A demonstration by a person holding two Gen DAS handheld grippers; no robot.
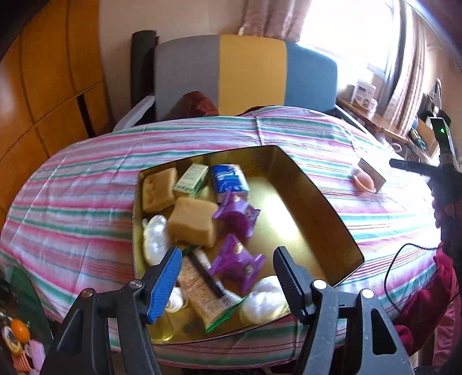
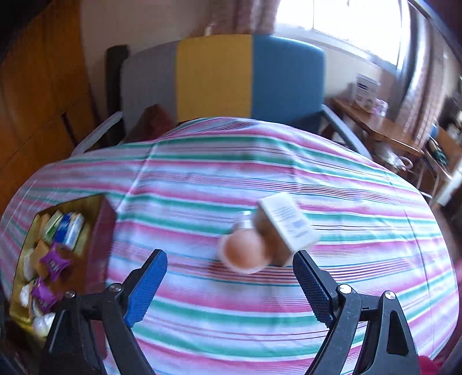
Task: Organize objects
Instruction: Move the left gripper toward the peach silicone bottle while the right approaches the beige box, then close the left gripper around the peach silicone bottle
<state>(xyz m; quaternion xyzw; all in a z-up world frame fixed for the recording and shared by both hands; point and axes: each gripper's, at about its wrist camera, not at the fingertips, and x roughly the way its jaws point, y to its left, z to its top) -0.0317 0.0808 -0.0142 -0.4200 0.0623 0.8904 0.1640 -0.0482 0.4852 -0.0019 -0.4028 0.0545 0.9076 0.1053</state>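
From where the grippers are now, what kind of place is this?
Most likely a room in a home, perhaps a dining or living area: a table under a striped tablecloth, an upholstered tri-colour chair, wooden cabinets and a curtained window.

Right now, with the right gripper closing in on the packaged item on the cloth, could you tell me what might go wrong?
1. The right gripper is open in front of the boxed sponge pack, which lies askew; its rounded peach front could slip from the fingers.
2. The view is blurred, so the closing may be mistimed.
3. The gold tin is crowded on its left side, and the open left gripper hovers over the purple packets; a drop there could land on top of them.
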